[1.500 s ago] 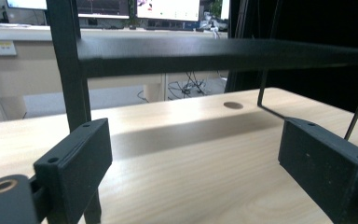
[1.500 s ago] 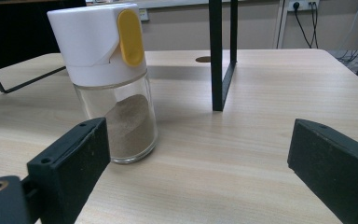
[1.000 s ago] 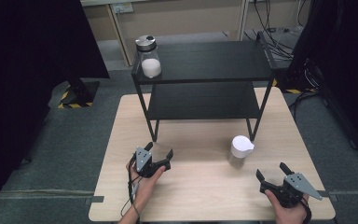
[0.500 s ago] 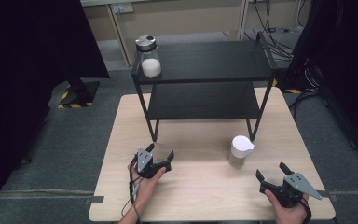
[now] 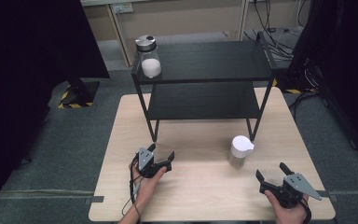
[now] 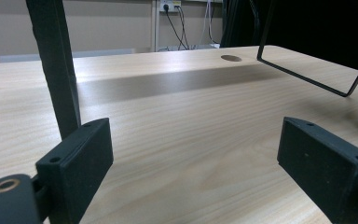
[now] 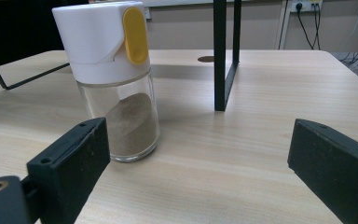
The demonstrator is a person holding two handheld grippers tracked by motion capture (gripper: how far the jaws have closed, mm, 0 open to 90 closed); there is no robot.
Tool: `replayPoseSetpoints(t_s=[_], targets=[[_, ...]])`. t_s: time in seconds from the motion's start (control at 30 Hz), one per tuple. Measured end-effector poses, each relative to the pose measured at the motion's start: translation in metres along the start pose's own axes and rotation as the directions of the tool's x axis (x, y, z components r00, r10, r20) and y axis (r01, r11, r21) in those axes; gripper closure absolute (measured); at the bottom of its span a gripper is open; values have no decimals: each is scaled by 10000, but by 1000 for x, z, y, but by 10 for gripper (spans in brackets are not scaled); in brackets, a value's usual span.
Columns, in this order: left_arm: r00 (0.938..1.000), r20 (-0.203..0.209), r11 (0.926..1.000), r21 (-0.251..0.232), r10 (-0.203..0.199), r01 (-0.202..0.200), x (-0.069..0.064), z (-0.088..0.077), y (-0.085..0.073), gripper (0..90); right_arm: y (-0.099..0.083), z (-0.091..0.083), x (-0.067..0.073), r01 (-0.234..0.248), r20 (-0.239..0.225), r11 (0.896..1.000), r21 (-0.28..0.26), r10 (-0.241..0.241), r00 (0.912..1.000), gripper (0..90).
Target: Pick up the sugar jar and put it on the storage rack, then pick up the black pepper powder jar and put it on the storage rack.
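On the light wooden table (image 5: 205, 186), as the high view frames it, a black two-tier metal shelf (image 5: 205, 79) takes up the twelve o'clock half, its legs planted on the tabletop. Up on the top tier, at about eleven o'clock, stands a clear jar with a silver lid (image 5: 148, 57) holding something white. Next in size come the two hand-held tools near the six o'clock edge: the left gripper (image 5: 161, 151) at seven o'clock and the right gripper (image 5: 271, 171) at five o'clock, well apart from each other. Both have their jaws spread wide and released, with nothing between the pads; in the left gripper view bare wood lies between the jaws, and they have narrowed only a touch. Smallest is the shaker bottle (image 5: 239, 150), clear glass with a white cap and a yellow flip tab, part-filled with brown powder; it stands upright on the table just in front of the shelf's right front leg, at roughly four o'clock from the centre. In the right gripper view the bottle (image 7: 116, 84) sits toward eleven o'clock, ahead of the left jaw, not between the jaws. This reads as the start, before any reach. The next move likely calls for swinging the right gripper toward the bottle, centring the glass body between the pads, then closing gently below the cap.
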State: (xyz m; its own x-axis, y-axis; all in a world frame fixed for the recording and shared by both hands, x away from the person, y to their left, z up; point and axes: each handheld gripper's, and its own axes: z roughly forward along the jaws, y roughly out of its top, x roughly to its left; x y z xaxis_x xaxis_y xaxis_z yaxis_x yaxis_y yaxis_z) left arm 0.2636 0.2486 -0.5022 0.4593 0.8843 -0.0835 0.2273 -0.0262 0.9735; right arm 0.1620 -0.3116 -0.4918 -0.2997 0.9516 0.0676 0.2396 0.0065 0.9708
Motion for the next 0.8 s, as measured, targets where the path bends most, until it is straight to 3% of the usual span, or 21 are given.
replayPoseSetpoints(t_s=[0.5,0.8], targets=[[10000,-19,10000,-33,1,-1,0,0,0,96,1,1,-1,-39,-44,10000,60,39,10000,57],[10000,-34,9999,-114,86,-86,-2,0,-2,95,5,6,1,224,-314,9997,29,-223,9993,57]])
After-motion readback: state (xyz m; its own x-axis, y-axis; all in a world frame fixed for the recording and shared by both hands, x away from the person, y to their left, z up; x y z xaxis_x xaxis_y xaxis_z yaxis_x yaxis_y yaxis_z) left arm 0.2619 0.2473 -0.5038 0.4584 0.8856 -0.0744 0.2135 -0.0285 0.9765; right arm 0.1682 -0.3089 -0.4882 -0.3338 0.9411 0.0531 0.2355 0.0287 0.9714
